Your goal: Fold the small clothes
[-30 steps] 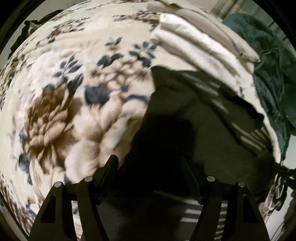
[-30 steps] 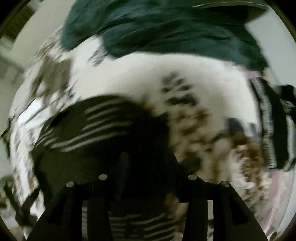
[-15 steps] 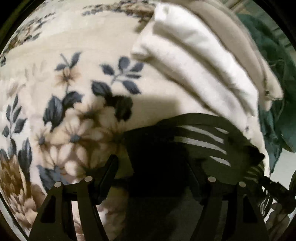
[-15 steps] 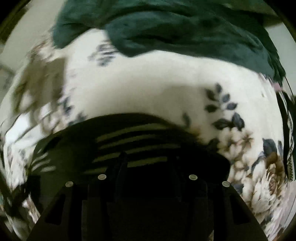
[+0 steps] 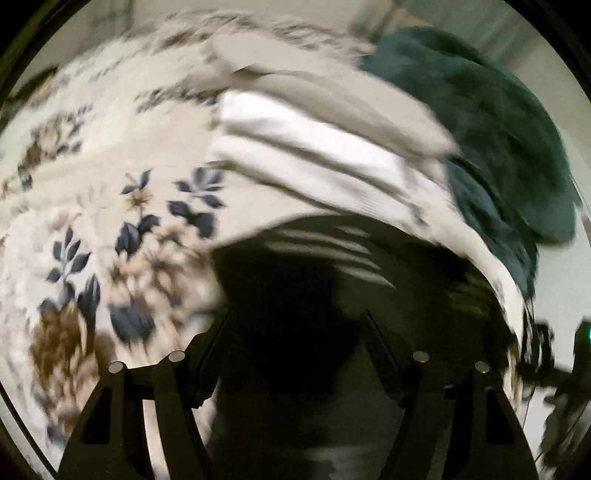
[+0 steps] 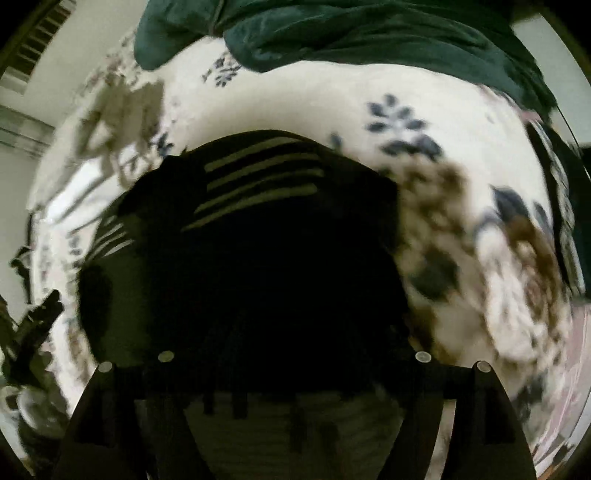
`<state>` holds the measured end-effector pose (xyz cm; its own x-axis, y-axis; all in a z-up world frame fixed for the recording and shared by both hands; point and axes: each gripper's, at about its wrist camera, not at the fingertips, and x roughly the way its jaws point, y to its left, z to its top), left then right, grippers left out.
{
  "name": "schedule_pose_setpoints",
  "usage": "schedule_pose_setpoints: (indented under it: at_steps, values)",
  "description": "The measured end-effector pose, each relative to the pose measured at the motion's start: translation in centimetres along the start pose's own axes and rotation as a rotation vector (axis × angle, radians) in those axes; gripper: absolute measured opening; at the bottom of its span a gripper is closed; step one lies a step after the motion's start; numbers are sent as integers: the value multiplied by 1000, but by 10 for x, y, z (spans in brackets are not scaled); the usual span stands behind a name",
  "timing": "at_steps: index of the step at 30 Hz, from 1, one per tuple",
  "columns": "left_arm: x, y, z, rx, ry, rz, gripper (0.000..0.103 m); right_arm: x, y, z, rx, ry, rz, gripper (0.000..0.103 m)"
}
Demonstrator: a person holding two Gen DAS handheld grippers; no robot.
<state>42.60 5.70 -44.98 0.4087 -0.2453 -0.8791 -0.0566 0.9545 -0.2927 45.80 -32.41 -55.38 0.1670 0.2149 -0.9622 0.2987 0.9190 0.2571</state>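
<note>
A black garment with pale stripes [image 5: 332,266] lies folded on the floral blanket [image 5: 110,206], right in front of my left gripper [image 5: 297,325]. The left fingers stand wide apart over its near edge. In the right wrist view the same garment [image 6: 258,229] fills the middle and hides the tips of my right gripper [image 6: 295,354]. The right fingers look spread wide, with cloth bunched across them; whether they grip it is unclear. Both views are blurred by motion.
A stack of folded white and beige clothes [image 5: 325,122] lies just beyond the black garment. A dark green blanket [image 5: 498,129] is heaped behind it and also shows in the right wrist view [image 6: 369,33]. A striped cloth [image 6: 565,206] lies at the right edge.
The black garment was carried toward the folded stack and set down folded. Both grippers have pulled back a little, and the right fingers now stand wider apart.
</note>
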Motion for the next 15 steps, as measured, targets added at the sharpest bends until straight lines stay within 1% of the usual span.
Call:
schedule_pose_setpoints:
  at_steps: [1,2,3,5,6,8,9,10,12,13,15]
  values:
    - [-14,-22,-22,42,7,-19,68,-13,-12,-10,2,8,9,77]
    - [-15,-42,-36,63,18,-31,68,-25,-22,-18,3,16,12,77]
    - [-21,-60,-52,91,41,-40,68,-38,-35,-26,-1,25,16,77]
    - [-30,-105,-109,124,108,-43,68,-63,-60,-43,-22,48,10,77]
    - [-28,-124,-124,125,135,-49,68,-76,-77,-52,-35,66,8,77]
    - [-26,-171,-189,103,251,-69,68,-89,-107,-60,-54,98,0,77]
    - [-23,-183,-208,95,287,-80,68,-95,-123,-65,-60,112,-6,77]
    - [-20,-206,-241,88,351,-94,68,-100,-138,-70,-64,125,-11,77]
    - [-13,-242,-287,92,449,-106,68,-106,-163,-75,-78,149,-6,77]
    - [-7,-268,-317,110,496,-110,68,-108,-174,-75,-90,157,3,77]
    - [4,-299,-348,147,555,-88,68,-109,-187,-72,-118,156,25,75]
